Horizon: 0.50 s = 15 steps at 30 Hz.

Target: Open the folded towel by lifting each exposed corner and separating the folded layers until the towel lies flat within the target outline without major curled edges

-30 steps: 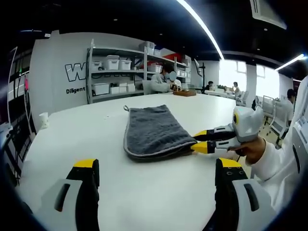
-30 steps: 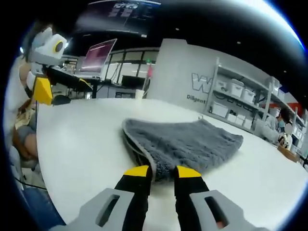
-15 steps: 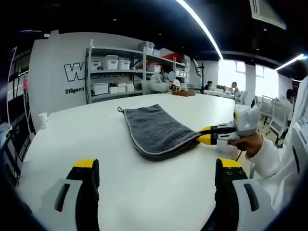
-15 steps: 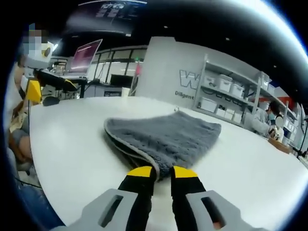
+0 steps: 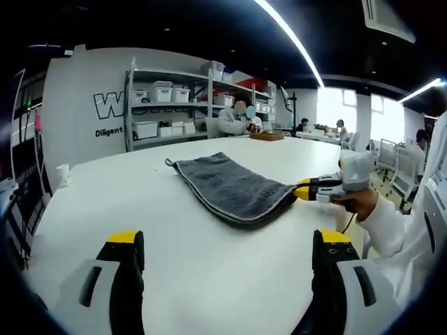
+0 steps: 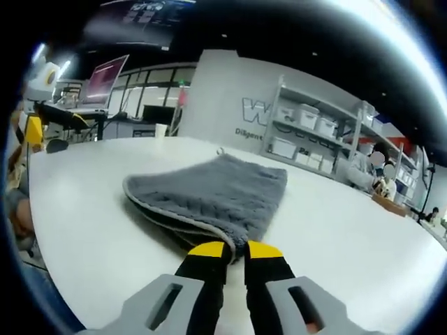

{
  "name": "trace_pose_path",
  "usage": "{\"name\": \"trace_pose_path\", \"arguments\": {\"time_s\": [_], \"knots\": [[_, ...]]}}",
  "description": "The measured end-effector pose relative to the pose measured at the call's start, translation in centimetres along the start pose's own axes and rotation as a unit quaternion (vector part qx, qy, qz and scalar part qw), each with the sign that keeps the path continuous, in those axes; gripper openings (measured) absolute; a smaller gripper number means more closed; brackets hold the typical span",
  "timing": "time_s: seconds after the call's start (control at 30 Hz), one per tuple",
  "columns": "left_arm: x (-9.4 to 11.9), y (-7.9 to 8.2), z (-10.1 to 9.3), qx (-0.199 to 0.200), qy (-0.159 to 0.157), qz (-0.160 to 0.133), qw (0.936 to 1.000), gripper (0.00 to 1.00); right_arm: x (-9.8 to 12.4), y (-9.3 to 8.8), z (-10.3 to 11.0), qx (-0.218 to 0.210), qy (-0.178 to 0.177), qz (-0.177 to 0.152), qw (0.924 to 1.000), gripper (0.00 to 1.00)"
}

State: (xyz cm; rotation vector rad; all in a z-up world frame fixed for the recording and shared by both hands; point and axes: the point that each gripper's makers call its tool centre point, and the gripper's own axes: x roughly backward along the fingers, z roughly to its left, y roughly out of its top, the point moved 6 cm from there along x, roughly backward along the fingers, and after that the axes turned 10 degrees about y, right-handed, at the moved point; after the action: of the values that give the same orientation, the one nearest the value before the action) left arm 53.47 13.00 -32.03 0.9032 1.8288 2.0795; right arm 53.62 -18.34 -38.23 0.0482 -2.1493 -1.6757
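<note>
1. A folded grey terry towel with a pale stitched edge [image 5: 230, 187] lies on the broad white round table [image 5: 181, 279], roughly at its middle, with a small hanging loop [image 5: 167, 163] at the far corner pointing toward the shelving rack of white storage boxes [image 5: 174, 105].

2. The right gripper with yellow-tipped black jaws [image 6: 227, 249] has its jaws narrowed tightly on the towel's near corner, the pale edge running straight into the gap between the tips. From the left gripper view the same right gripper shows beside the towel's right-hand corner, held by a person's hand in a white sleeve [image 5: 391, 223].

3. The left gripper [image 5: 227, 241] hangs on the near side of the towel, well apart from it, jaws spread wide and holding nothing.

4. Compared with a second ago, the towel has swung on the table: its long side now runs more slantwise across the left gripper view, and the loop sits further from the right gripper. The pinched corner has been drawn outward, away from the rack.

5. My reading: the pull has dragged and turned the whole bundle rather than peeling a layer, since the layers at the towel's near edge are closed as before. No target outline is visible on the table. The free gripper probably needs to pin the lower layer.
</note>
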Motion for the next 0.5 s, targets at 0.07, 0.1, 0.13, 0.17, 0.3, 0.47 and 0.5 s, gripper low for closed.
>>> {"name": "trace_pose_path", "arguments": {"time_s": [0.07,0.1,0.13,0.17,0.3,0.47,0.5], "knots": [[0.0,0.0,0.1,0.000,0.000,0.000,1.0000,0.99,0.1,-0.1,-0.3,0.000,-0.005,0.001,1.0000,0.03],[-0.1,0.0,0.1,0.001,0.000,0.000,1.0000,0.99,0.1,-0.1,-0.5,-0.001,-0.007,0.002,1.0000,0.03],[-0.1,0.0,0.1,0.001,0.000,0.001,1.0000,0.99,0.1,-0.2,-0.7,-0.002,-0.009,0.002,1.0000,0.03],[-0.1,-0.1,0.1,0.002,-0.001,0.001,1.0000,0.99,0.2,-0.2,-0.8,-0.002,-0.011,0.003,0.9999,0.03],[-0.1,-0.1,0.1,0.001,0.000,0.003,1.0000,0.99,0.3,-0.4,-1.5,-0.002,-0.020,0.005,0.9998,0.02],[-0.1,-0.1,0.1,0.000,-0.001,0.002,1.0000,0.99,0.6,-0.6,-2.3,-0.005,-0.032,0.008,0.9994,0.01],[0.0,0.0,0.1,0.000,-0.002,0.001,1.0000,0.99,0.7,-0.7,-2.5,-0.005,-0.035,0.008,0.9994,0.01]]}}
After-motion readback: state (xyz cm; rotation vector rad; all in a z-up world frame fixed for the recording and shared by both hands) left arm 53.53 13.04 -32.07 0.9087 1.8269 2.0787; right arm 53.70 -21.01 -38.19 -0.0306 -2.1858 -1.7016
